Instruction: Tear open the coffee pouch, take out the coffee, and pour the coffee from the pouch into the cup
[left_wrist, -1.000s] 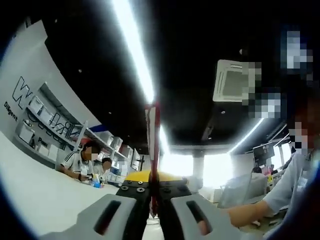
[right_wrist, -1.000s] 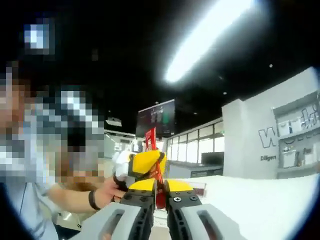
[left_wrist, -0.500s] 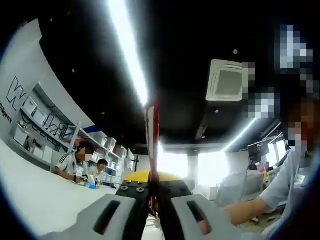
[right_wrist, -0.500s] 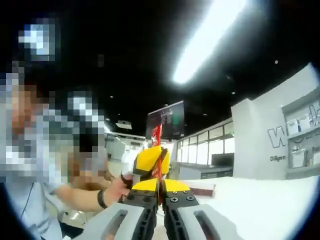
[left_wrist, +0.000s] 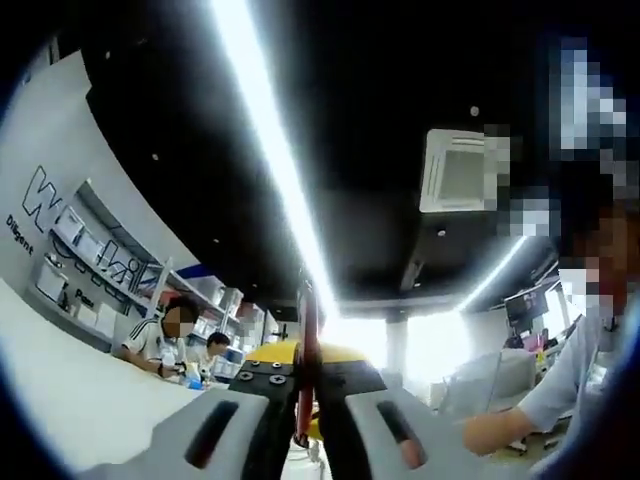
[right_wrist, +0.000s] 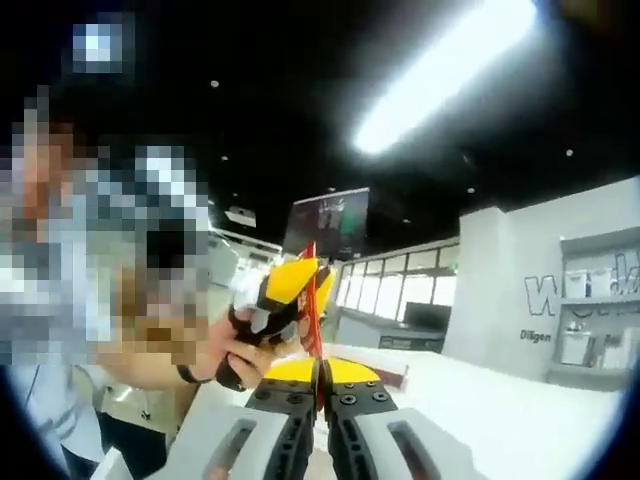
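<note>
Pinching the red coffee pouch (left_wrist: 305, 345) with both claws right now, and it's sticking up edge-on between them. My left claw (left_wrist: 303, 415) is pressed together on the pouch's lower part, with the thin red strip rising straight ahead of its tips. My right claw (right_wrist: 320, 395) is clamped on the same pouch (right_wrist: 311, 320) too, and I'm seeing the left claw (right_wrist: 285, 295) just beyond and left of it, yellow tips tilted, gripped by the person's hand (right_wrist: 235, 340). White worktop (right_wrist: 500, 420) is spreading out to the right of my right claw. Off to the left of the left claw, two people (left_wrist: 175, 340) are sitting at a white worktop (left_wrist: 70, 400).
</note>
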